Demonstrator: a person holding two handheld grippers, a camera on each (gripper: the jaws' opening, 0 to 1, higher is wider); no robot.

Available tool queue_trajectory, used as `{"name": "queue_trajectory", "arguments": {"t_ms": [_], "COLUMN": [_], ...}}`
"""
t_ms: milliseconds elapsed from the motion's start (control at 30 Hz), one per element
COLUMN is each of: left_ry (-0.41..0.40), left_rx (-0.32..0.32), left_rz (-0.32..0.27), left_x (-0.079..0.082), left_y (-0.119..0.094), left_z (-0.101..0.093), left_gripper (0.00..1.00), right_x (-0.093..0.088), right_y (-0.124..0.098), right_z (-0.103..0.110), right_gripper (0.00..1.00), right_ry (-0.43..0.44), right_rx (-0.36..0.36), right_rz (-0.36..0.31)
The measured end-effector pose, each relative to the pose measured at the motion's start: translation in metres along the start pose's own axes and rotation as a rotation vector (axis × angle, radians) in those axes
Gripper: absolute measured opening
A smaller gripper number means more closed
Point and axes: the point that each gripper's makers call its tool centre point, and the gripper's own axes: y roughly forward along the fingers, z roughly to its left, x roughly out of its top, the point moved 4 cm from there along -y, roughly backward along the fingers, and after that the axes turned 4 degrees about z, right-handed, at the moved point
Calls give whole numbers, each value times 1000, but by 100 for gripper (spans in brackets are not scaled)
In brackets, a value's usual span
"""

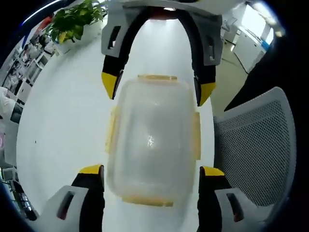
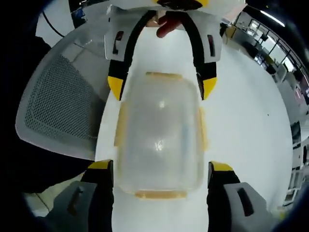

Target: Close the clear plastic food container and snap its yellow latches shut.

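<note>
A clear plastic food container (image 1: 152, 140) lies on the white table (image 1: 63, 121) with its lid on and yellow latches (image 1: 195, 135) on all four sides. My left gripper (image 1: 152, 170) stands open, its yellow-tipped jaws on either side of the container's near end. The right gripper (image 1: 158, 88) faces it from the far end, also spread wide. In the right gripper view the same container (image 2: 159, 135) sits between my right gripper (image 2: 161, 166), open at the near end, and the left gripper (image 2: 161, 87) at the far end. Whether the fingers touch the container is unclear.
A grey mesh chair (image 1: 256, 145) stands at the table's edge beside the container, and appears as the chair (image 2: 58, 111) in the right gripper view. A potted plant (image 1: 72, 24) sits at the far corner. A person's hand (image 2: 169, 24) shows behind the left gripper.
</note>
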Motion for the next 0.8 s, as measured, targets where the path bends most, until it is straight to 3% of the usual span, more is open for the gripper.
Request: {"name": "queue_trajectory", "arguments": {"t_ms": [33, 100, 367, 800], "left_ry": [30, 0, 3, -9], "left_rx": [14, 15, 22, 27], "left_rz": [8, 1, 4, 21], "left_x": [0, 2, 1, -7], "left_y": [0, 1, 2, 0], "left_z": [2, 1, 0, 1], "left_gripper": [72, 72, 72, 72], "right_x": [-2, -5, -3, 5], "right_y": [2, 4, 4, 7], "right_z": [1, 1, 0, -1], "right_gripper": [75, 75, 74, 74], "right_ry": [-13, -54, -42, -50], "right_rx": [0, -25, -23, -24], "right_rz": [15, 33, 54, 37]}}
